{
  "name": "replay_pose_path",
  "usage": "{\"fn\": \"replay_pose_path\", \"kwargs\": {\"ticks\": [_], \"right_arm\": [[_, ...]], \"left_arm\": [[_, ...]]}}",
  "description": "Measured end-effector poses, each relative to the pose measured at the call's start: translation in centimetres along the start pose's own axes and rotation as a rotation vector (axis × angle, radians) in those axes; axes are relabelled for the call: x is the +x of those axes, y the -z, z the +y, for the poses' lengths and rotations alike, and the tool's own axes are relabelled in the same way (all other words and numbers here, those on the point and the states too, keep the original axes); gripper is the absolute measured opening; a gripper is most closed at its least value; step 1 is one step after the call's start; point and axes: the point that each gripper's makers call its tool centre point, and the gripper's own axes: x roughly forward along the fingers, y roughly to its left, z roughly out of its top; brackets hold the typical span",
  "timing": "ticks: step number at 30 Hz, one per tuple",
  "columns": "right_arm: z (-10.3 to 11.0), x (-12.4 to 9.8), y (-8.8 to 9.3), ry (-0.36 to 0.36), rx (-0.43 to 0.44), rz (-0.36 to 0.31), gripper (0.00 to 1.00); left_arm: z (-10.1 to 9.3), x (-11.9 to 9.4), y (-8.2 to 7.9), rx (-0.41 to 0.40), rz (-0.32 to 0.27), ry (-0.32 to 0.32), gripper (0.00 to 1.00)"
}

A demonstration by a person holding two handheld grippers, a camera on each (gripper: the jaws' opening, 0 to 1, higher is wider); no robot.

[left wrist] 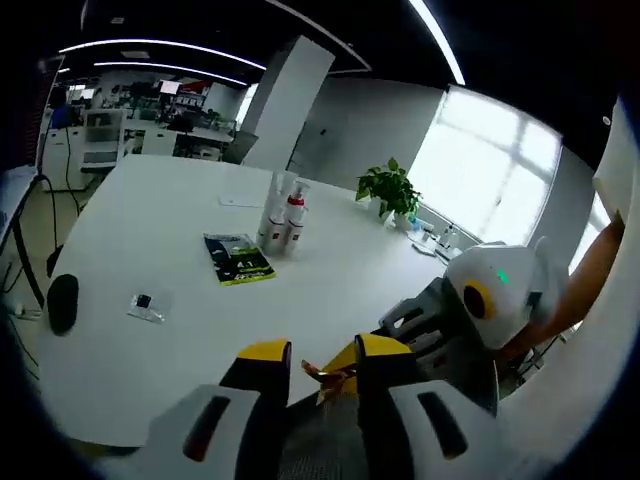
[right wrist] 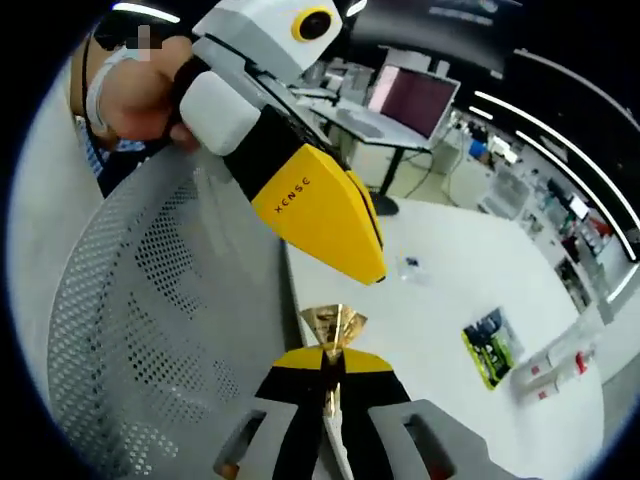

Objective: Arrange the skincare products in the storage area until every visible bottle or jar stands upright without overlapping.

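Beyond the near rim of the white table (left wrist: 150, 260), a wide bare stretch of smooth tabletop lay between the left gripper (left wrist: 310, 365) and the cluster of skincare bottles (left wrist: 282, 218). The bottles stood upright, touching or nearly so, well away from the table's curved edges; they were slim white cylinders, one with a red band. Just beside them, on the side nearer the gripper, a flat green-and-black packet (left wrist: 238, 258) lay on the table. Farther off toward the table's left edge sat a small clear wrapper (left wrist: 145, 305) and a dark rounded object (left wrist: 62, 300). A leafy potted plant (left wrist: 390, 190) stood past the bottles by the far rim.

The left gripper's yellow-tipped jaws stood apart with nothing between them. The right gripper (right wrist: 335, 368) hovered over the table's edge next to a grey perforated mesh chair back (right wrist: 130, 320), its jaws closed on a thin crinkled gold foil piece (right wrist: 334, 325) that fanned out above the tips. In the right gripper view the bottles (right wrist: 560, 365) and the packet (right wrist: 490, 345) lay far across the table, open surface between. In the left gripper view the foil (left wrist: 335, 372) showed close beside the left jaws.
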Motion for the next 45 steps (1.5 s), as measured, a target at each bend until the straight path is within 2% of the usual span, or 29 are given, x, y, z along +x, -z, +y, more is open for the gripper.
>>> {"fn": "replay_pose_path", "kwargs": {"ticks": [9, 15, 17, 20, 23, 26, 29, 32, 41, 44, 45], "right_arm": [[-0.4, -0.6, -0.4, 0.004, 0.060, -0.026, 0.00], [-0.5, -0.2, -0.5, -0.001, 0.072, -0.032, 0.00], [-0.9, 0.0, -1.3, 0.005, 0.076, -0.047, 0.00], [-1.6, -0.1, -2.7, 0.032, 0.090, -0.089, 0.00], [-1.9, -0.2, -3.6, 0.045, 0.085, -0.106, 0.00], [-2.2, -0.7, -4.4, 0.063, 0.045, -0.122, 0.00], [-2.7, -1.7, -4.8, 0.093, -0.015, -0.128, 0.00], [-3.3, -2.6, -5.3, 0.120, -0.072, -0.131, 0.00], [-3.5, -4.0, -7.8, 0.174, -0.294, -0.156, 0.00], [-3.1, -3.8, -8.2, 0.173, -0.345, -0.151, 0.00], [-3.0, -3.6, -8.3, 0.173, -0.391, -0.139, 0.00]], "left_arm": [[0.4, -0.1, -0.6, -0.019, -0.032, -0.010, 0.19], [0.7, -0.4, -0.8, -0.064, -0.039, -0.008, 0.19], [1.0, -0.4, -1.0, -0.090, -0.045, -0.006, 0.19], [1.2, -0.8, -2.0, -0.179, -0.096, 0.020, 0.21], [2.0, -1.7, -2.7, -0.219, -0.136, 0.024, 0.20], [2.4, -2.4, -2.8, -0.221, -0.150, 0.017, 0.17], [1.9, -2.9, -3.7, -0.221, -0.205, 0.048, 0.16], [1.2, -3.3, -4.0, -0.216, -0.228, 0.079, 0.18], [-0.5, -2.3, -3.2, -0.120, -0.168, 0.129, 0.20], [-0.9, -2.2, -2.9, -0.084, -0.154, 0.130, 0.12], [-0.9, -2.2, -3.0, -0.079, -0.155, 0.129, 0.08]]}}
